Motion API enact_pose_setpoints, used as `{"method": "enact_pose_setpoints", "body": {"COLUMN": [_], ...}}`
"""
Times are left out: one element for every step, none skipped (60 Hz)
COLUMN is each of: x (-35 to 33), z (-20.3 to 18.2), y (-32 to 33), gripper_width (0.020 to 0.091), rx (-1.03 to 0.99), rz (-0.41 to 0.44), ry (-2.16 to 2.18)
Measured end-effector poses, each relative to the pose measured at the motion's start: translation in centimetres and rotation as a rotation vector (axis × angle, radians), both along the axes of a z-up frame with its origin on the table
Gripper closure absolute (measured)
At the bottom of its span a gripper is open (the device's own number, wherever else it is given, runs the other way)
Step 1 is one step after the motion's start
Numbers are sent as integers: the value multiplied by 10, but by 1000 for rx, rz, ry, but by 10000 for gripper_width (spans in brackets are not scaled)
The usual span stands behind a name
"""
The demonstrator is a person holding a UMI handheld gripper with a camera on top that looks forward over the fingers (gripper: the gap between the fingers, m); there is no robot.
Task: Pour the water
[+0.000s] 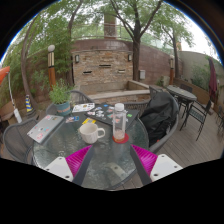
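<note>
Bottle [119, 122], one only: clear plastic, upright on the round glass worktop [60, 150], just ahead of the tool [111, 158] and roughly in line with the gap between its fingers. Beside it, one white mug [90, 131], also upright, close to the bottle but apart from it. Tool spread wide, holding nothing; two magenta pads [79, 158] angled inward, both short of the bottle and the mug. One potted green plant [61, 97] at the far side of the worktop. One flat grey item, perhaps a tablet or folder [45, 127], lying near the plant. A few papers or booklets [84, 106] past the mug; count unclear. One dark bag [158, 115] on a seat next to the worktop. Second table with chairs [185, 97] well apart, beyond. One stone fireplace [101, 68] against the back wall.
</note>
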State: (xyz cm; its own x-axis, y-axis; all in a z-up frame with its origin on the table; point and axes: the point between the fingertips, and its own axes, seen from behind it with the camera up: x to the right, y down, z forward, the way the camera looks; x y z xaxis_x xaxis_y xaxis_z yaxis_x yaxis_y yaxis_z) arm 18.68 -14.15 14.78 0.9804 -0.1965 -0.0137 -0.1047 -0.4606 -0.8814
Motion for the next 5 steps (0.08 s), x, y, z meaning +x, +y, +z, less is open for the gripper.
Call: {"method": "enact_pose_setpoints", "body": {"x": [-6, -10, -15, -18, -25], "z": [6, 12, 18, 24, 33], "y": [-9, -17, -26, -33, -40], "gripper_width": [269, 268, 267, 267, 268], "rx": [-4, -6, -6, -5, -5], "rz": [0, 0, -1, -2, -5], "ry": [6, 12, 20, 29, 38]}}
